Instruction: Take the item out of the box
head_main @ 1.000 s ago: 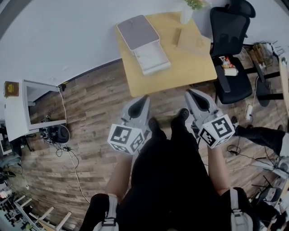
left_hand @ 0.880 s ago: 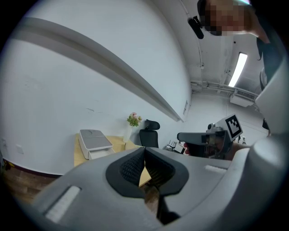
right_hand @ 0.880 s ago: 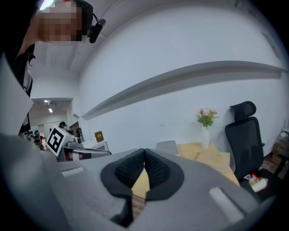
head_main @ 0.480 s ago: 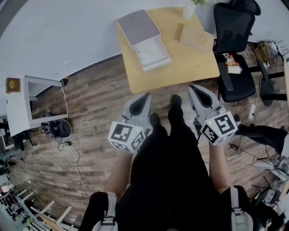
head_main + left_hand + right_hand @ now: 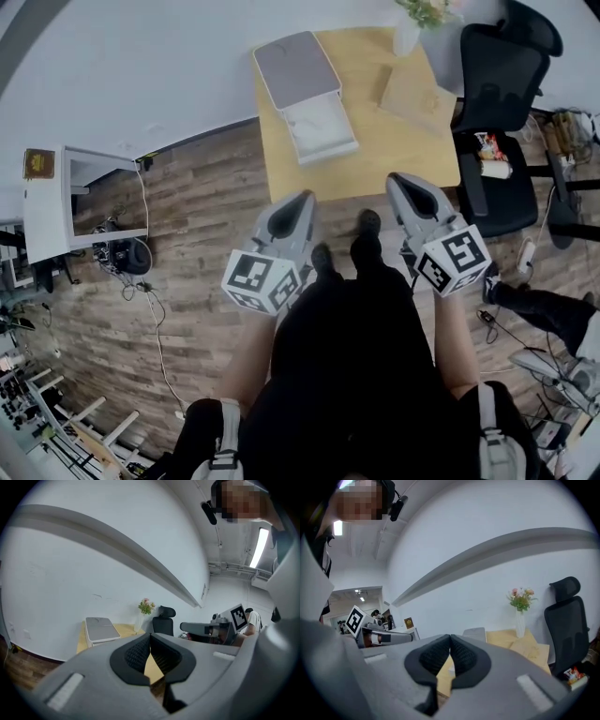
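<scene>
The box (image 5: 305, 94) lies on the far left part of a wooden table (image 5: 375, 150). Its grey lid (image 5: 292, 64) is folded back and a white inner part (image 5: 320, 127) shows; I cannot make out the item inside. Both grippers hang short of the table's near edge, pointing at it. My left gripper (image 5: 304, 197) is shut with nothing in it, and so is my right gripper (image 5: 395, 179). The left gripper view shows the pads (image 5: 161, 654) meeting, with the box (image 5: 101, 630) beyond. In the right gripper view the box (image 5: 475, 633) sits past the closed pads (image 5: 461, 656).
A white vase with flowers (image 5: 412, 28) and a flat brown package (image 5: 417, 94) occupy the table's far right. A black office chair (image 5: 497, 112) stands right of the table. A white cabinet (image 5: 56, 202) is at the left, with cables on the wooden floor (image 5: 187, 234).
The person has stepped toward the table, so the table and box sit lower and nearer in the head view. Both grippers came forward with them and stayed shut.
</scene>
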A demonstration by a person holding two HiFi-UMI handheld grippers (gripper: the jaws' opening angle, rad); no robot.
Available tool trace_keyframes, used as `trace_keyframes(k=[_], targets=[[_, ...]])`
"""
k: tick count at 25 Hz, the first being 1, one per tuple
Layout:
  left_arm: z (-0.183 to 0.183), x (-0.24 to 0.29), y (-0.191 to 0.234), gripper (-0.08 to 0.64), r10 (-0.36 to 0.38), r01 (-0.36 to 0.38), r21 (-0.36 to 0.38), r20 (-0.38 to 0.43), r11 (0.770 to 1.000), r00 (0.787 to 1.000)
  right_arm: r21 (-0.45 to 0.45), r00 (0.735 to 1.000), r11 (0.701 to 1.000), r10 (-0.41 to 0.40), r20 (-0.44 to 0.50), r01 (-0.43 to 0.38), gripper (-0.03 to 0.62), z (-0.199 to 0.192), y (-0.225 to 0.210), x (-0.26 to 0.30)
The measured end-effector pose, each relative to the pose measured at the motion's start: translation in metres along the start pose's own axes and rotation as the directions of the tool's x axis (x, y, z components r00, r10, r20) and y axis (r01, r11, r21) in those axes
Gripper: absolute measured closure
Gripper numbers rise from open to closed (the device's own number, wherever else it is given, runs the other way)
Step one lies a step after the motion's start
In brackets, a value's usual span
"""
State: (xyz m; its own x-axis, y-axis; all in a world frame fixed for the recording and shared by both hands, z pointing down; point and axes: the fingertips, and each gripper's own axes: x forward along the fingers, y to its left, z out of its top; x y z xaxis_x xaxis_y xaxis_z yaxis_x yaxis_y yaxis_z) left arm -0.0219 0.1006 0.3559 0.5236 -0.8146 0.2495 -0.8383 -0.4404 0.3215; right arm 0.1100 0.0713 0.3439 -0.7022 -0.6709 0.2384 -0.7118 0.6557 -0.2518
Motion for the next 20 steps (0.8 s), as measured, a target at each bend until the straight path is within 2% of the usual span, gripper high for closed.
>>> trace_keyframes(k=[9,15,20], targets=[[0.02,0.054,-0.003,0.549,0.074,-0.073,-0.03,0.018,0.997,0.997,-0.026,0.99,0.99,0.14,-0.032,-0.141,0.589,0.014,-0.041,0.038],[0.021,0.09,-0.012,0.549,0.113,-0.112,-0.033,0.01,0.993,0.994,-0.03,0.976,0.977,0.208,-0.06,-0.21,0.589,0.018,-0.067,0.054],[0.02,0.114,-0.016,0.549,0.167,-0.167,-0.046,0.006,0.985,0.986,-0.085,0.96,0.961,0.253,-0.118,-0.264,0.589,0.013,-0.083,0.064]])
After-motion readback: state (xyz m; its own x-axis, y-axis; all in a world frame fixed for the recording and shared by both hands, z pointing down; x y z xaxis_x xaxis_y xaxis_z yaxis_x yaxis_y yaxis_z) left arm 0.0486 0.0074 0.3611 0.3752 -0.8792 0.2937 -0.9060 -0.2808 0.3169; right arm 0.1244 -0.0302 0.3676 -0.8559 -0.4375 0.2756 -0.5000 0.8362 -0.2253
